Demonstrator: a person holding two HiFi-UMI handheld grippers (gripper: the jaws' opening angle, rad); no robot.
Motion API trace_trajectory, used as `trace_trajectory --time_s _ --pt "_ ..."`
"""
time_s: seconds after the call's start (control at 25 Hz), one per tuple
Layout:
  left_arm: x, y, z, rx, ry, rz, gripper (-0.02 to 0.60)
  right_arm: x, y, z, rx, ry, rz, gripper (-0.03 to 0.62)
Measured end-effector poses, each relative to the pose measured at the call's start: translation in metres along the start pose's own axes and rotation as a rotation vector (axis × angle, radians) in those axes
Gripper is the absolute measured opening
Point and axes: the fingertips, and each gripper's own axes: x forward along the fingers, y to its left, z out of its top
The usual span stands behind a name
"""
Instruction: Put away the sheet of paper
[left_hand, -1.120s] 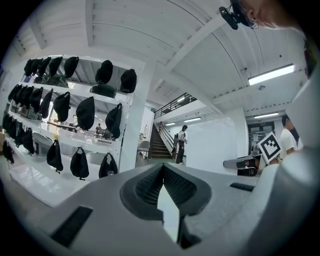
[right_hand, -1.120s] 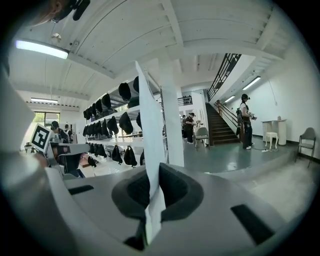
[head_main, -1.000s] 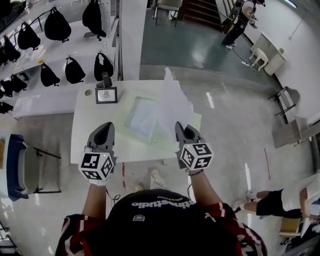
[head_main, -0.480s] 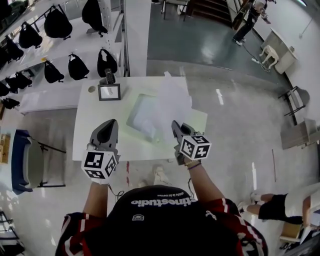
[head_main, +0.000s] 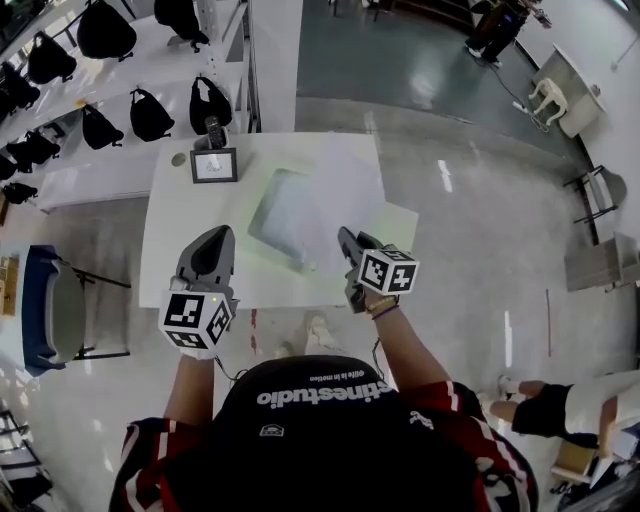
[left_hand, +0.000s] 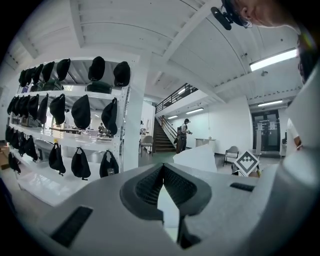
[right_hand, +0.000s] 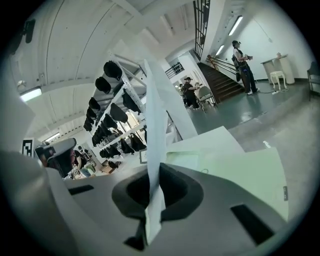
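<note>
A white sheet of paper (head_main: 348, 185) hangs from my right gripper (head_main: 344, 240), which is shut on its near edge. The sheet leans out over a pale green mat (head_main: 398, 226) and a clear plastic sleeve (head_main: 280, 215) on the white table (head_main: 165, 235). In the right gripper view the paper (right_hand: 155, 110) rises edge-on from between the pads of the right gripper (right_hand: 155, 175). My left gripper (head_main: 214, 238) hovers above the table's near left part, apart from the paper. In its own view the left gripper (left_hand: 163, 168) has its pads together with nothing between them.
A small framed picture (head_main: 213, 165) stands at the table's far left with a dark object (head_main: 211, 132) behind it. Shelves with black bags (head_main: 100, 100) run along the left. A blue chair (head_main: 45, 320) stands left of the table. People are far off near the stairs.
The right gripper has carried the paper left and forward. The sheet now leans lower over the sleeve. The left gripper has shifted only slightly.
</note>
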Motion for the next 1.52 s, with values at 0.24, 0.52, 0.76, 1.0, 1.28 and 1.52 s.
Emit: trace_trajectory --time_s 0.24,0.52,0.76,1.0,1.28,1.52 --pt "0.007 0.005 -0.003 -0.006 0.011 0.010 0.006 0.011 -0.020 -0.018 0.053 0.058 0.002 0.005" --pt "0.014 0.004 -0.007 -0.005 0.026 0.017 0.006 0.020 -0.043 -0.038 0.172 0.121 0.012 0.005" --pt "0.019 0.006 -0.007 -0.008 0.031 0.024 0.006 0.027 -0.056 -0.055 0.245 0.169 0.019 0.005" --pt "0.024 0.008 -0.010 -0.017 0.039 0.029 0.006 0.033 -0.068 -0.074 0.306 0.213 0.015 0.005" --pt "0.028 0.009 -0.011 -0.009 0.050 0.038 0.006 0.038 -0.083 -0.096 0.354 0.264 -0.002 0.005" --pt "0.031 0.007 -0.014 -0.011 0.061 0.043 0.006 0.038 -0.092 -0.110 0.371 0.294 -0.017 0.005"
